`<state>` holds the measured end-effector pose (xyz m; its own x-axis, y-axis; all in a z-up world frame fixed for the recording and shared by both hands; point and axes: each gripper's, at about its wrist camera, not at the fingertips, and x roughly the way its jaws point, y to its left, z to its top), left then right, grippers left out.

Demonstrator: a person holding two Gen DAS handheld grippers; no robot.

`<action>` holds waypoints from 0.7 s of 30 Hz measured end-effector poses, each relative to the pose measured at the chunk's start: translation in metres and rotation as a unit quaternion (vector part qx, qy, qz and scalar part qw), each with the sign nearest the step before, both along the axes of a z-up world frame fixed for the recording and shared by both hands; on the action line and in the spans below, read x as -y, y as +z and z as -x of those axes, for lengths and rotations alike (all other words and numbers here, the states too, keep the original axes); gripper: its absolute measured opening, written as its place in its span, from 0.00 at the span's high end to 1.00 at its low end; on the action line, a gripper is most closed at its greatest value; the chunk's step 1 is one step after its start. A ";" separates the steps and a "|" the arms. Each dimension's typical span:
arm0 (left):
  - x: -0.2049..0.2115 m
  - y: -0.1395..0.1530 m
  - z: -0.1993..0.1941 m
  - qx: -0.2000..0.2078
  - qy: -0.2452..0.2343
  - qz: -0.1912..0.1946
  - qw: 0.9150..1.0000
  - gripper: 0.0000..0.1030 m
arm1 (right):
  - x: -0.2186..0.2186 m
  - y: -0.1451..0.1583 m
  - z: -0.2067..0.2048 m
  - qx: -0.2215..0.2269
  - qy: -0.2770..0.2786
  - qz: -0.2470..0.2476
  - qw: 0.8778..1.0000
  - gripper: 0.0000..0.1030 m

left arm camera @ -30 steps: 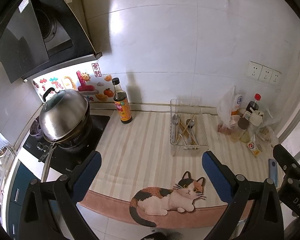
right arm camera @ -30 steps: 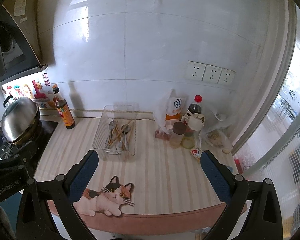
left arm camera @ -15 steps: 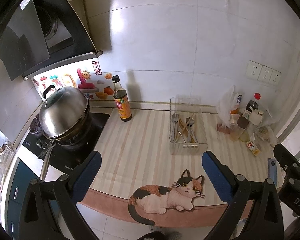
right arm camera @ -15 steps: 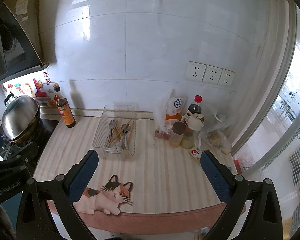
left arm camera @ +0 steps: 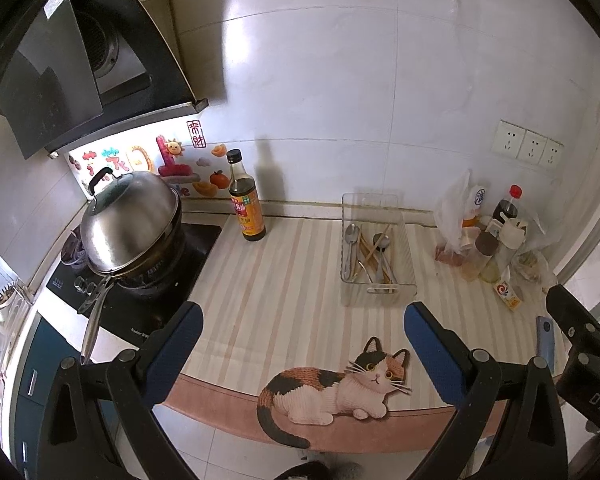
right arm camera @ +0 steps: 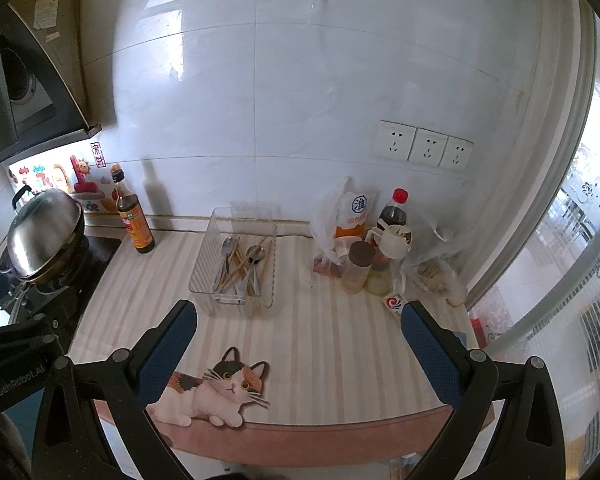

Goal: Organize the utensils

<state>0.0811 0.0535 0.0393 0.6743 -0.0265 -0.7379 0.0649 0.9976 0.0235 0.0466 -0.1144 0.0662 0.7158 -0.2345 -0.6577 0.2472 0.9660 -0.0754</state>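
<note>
Striped counter (left arm camera: 284,280): utensil tray (left arm camera: 376,292) beyond both hand-held grippers (left (left arm camera: 300,344), right (right arm camera: 300,340)), jaws spread, empty.

Spoons and chopsticks (right arm camera: 242,266) inside clear tray (right arm camera: 204,264)

Mat (left arm camera: 284,280): cream w/ pale beige stripes, pink-brown front edge, calico cat print (left arm camera: 336,388) in orange, black & white. Tray (right arm camera: 236,256) clear; spoons (right arm camera: 228,248) silver, chopsticks (right arm camera: 242,266) tan. Sauce bottle (left arm camera: 246,200) dark w/ orange label. Pot lid (left arm camera: 130,220) shiny steel. Gripper pads (left arm camera: 176,344) blue on black.
</note>
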 end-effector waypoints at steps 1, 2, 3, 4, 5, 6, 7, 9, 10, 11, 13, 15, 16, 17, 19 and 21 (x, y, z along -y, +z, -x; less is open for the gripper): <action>0.000 0.000 0.000 0.000 0.001 0.000 1.000 0.00 | 0.000 0.000 0.001 0.000 0.000 0.000 1.000 0.00; -0.001 0.000 0.001 0.000 0.002 0.001 1.000 0.00 | -0.001 0.000 0.000 0.000 -0.001 0.000 1.000 0.00; 0.000 0.000 0.001 0.000 0.002 0.001 1.000 0.00 | -0.001 0.000 0.000 0.000 0.000 0.001 1.000 0.00; 0.000 0.000 0.001 0.001 0.002 0.001 1.000 0.00 | 0.000 0.000 0.001 0.001 0.000 0.000 1.000 0.00; -0.001 0.000 0.001 0.001 0.001 0.000 1.000 0.00 | -0.001 0.000 0.000 0.001 0.000 0.000 1.000 0.00; 0.000 0.000 0.001 0.000 0.001 0.000 1.000 0.00 | 0.000 0.000 0.000 0.000 0.000 0.000 1.000 0.00; -0.001 0.000 0.001 0.000 0.000 0.001 1.000 0.00 | 0.000 0.000 0.000 0.000 0.000 0.001 1.000 0.00; 0.000 0.001 0.001 0.000 0.002 0.000 1.000 0.00 | 0.000 0.000 0.001 0.000 0.000 -0.001 1.000 0.00; 0.000 0.001 0.001 0.000 0.002 0.001 1.000 0.00 | 0.000 0.000 0.000 0.000 0.001 0.000 1.000 0.00; 0.000 0.000 0.001 0.000 0.001 0.001 1.000 0.00 | 0.000 0.000 0.001 0.000 0.000 0.001 1.000 0.00; 0.001 0.002 0.001 0.000 0.003 0.001 1.000 0.00 | 0.000 0.000 0.001 0.000 0.002 -0.001 1.000 0.00; 0.001 0.002 0.002 -0.001 0.003 0.002 1.000 0.00 | 0.000 0.000 0.001 0.000 0.003 0.001 1.000 0.00; 0.001 0.002 0.002 0.000 0.004 0.001 1.000 0.00 | 0.000 0.000 0.001 0.000 0.003 -0.001 1.000 0.00; 0.001 0.003 0.002 0.000 0.004 0.001 1.000 0.00 | 0.000 0.000 0.001 0.000 0.003 -0.001 1.000 0.00; 0.001 0.003 0.001 -0.001 0.004 0.002 1.000 0.00 | 0.001 0.000 0.001 0.000 0.003 0.000 1.000 0.00; 0.002 0.004 0.001 -0.001 0.003 0.002 1.000 0.00 | 0.001 0.000 0.001 0.000 0.003 -0.001 1.000 0.00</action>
